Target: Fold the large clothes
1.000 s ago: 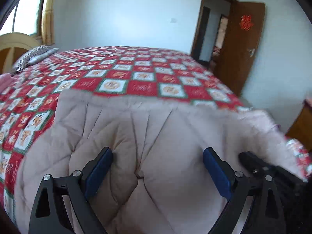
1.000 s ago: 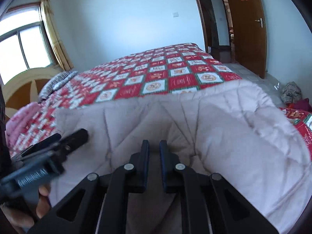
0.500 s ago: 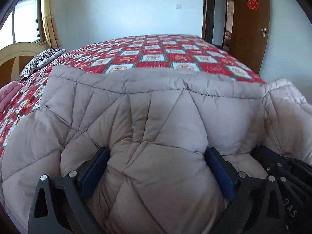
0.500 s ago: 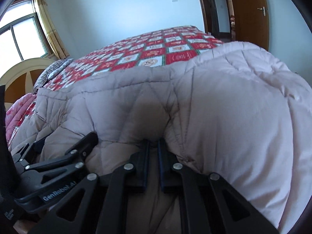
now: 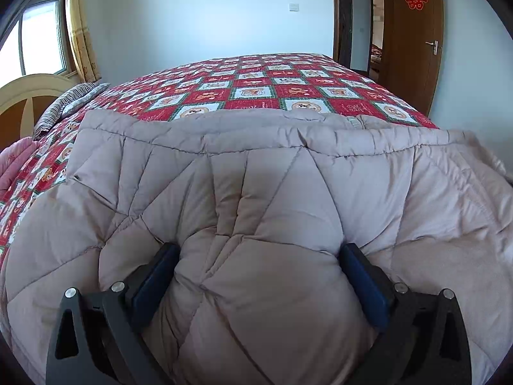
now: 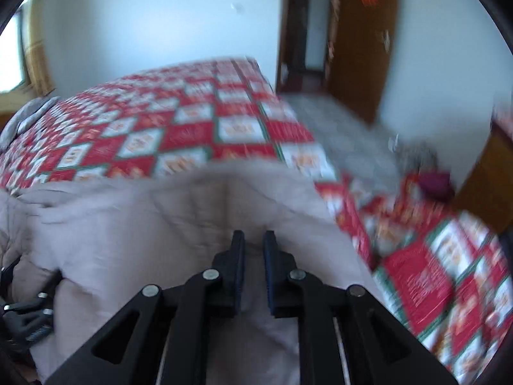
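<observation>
1. The puffy beige quilted garment (image 5: 288, 199) lies heaped across the near end of the bed, its stitched far edge running left to right.
2. My left gripper (image 5: 259, 256) is spread wide, a fat bulge of the padding between its blue pads (image 5: 359, 272).
3. My right gripper (image 6: 254, 247) is clenched on a fold of that fabric; this view is blurred.
4. Beyond lies the red checked patchwork bedspread (image 5: 272, 86), with a brown wooden door (image 5: 413, 41) far right.
</observation>
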Demonstrator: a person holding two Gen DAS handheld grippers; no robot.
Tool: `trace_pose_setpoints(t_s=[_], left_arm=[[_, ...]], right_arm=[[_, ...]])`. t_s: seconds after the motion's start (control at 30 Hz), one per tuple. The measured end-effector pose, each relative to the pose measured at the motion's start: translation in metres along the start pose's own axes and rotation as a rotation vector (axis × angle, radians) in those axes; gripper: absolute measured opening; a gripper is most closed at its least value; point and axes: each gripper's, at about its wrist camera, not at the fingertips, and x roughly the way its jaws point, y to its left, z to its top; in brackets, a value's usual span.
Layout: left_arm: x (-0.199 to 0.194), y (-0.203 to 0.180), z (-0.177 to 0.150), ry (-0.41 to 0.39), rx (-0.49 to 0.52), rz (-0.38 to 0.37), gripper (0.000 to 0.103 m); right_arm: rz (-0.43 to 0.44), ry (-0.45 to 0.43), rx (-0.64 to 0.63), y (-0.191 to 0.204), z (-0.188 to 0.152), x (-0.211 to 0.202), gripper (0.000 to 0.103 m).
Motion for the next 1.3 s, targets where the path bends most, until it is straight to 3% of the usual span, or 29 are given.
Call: trace_pose_setpoints(t_s=[0.1,0.27,0.37,0.47,0.57,0.7,0.83,0.9,1.07,1.17,1.3], left_arm=[[0.000,-0.001,0.001,-0.001,0.002,0.000,0.101],[-0.001,-0.001,0.001,-0.006,-0.002,-0.006,0.101],[-0.006,0.002,0.000,-0.004,0.000,-0.025,0.101],[-0.021,0.008,-0.002,-0.014,0.005,-0.078,0.101],[-0.048,0.018,-0.009,-0.021,0.011,-0.112,0.101],[-0.096,0.046,-0.031,-0.077,-0.041,-0.150,0.101],[-0.124,0.097,-0.067,-0.086,-0.158,-0.106,0.101],[-0.132,0.117,-0.083,-0.082,-0.222,-0.103,0.101],[-0.151,0.155,-0.122,-0.091,-0.380,-0.096,0.101],[-0.157,0.165,-0.137,-0.109,-0.473,-0.145,0.101],[-0.138,0.164,-0.133,-0.078,-0.581,-0.308,0.101]], right_arm=[[0.028,0.013,0.057,-0.008,0.000,0.016,0.005],[-0.069,0.010,-0.023,0.012,0.001,0.020,0.006],[-0.084,0.007,-0.018,0.009,-0.001,-0.003,0.007],[0.019,-0.125,-0.032,0.021,-0.017,-0.053,0.010],[0.105,-0.166,-0.122,0.055,-0.043,-0.083,0.010],[0.232,-0.182,-0.214,0.097,-0.080,-0.095,0.010],[0.210,-0.054,-0.216,0.113,-0.106,-0.048,0.010],[0.204,-0.080,-0.219,0.111,-0.113,-0.038,0.009],[0.184,-0.044,-0.233,0.110,-0.110,-0.039,0.009],[0.204,-0.084,-0.200,0.109,-0.104,-0.065,0.008],[0.246,-0.168,-0.235,0.128,-0.109,-0.094,0.008]])
